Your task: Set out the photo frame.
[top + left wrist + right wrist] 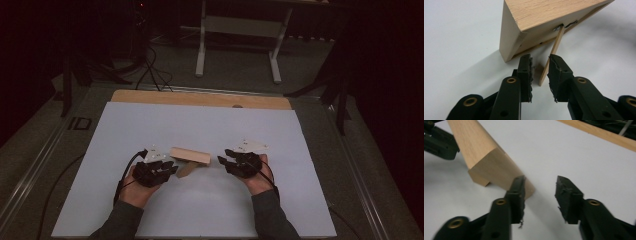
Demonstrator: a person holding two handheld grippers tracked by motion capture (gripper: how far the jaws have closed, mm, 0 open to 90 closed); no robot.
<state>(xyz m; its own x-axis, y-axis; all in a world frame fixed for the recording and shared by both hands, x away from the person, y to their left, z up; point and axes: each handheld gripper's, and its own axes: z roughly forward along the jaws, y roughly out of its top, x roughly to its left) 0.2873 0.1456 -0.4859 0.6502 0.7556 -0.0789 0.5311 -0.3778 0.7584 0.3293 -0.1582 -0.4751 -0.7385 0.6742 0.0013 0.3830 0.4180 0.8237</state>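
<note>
On the white worktop (200, 210), the left gripper (541, 68) has its part-open jaws loosely around the thin prop leg (550, 58), unpinched, so squeeze squarely, while the wooden frame (189, 155), at twelve o'clock, stays clear of the right gripper (540, 188), half-open and empty.

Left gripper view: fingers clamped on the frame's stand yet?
No. The thin stand sits between the fingers with gaps on both sides, hinged off the wooden frame.
</note>
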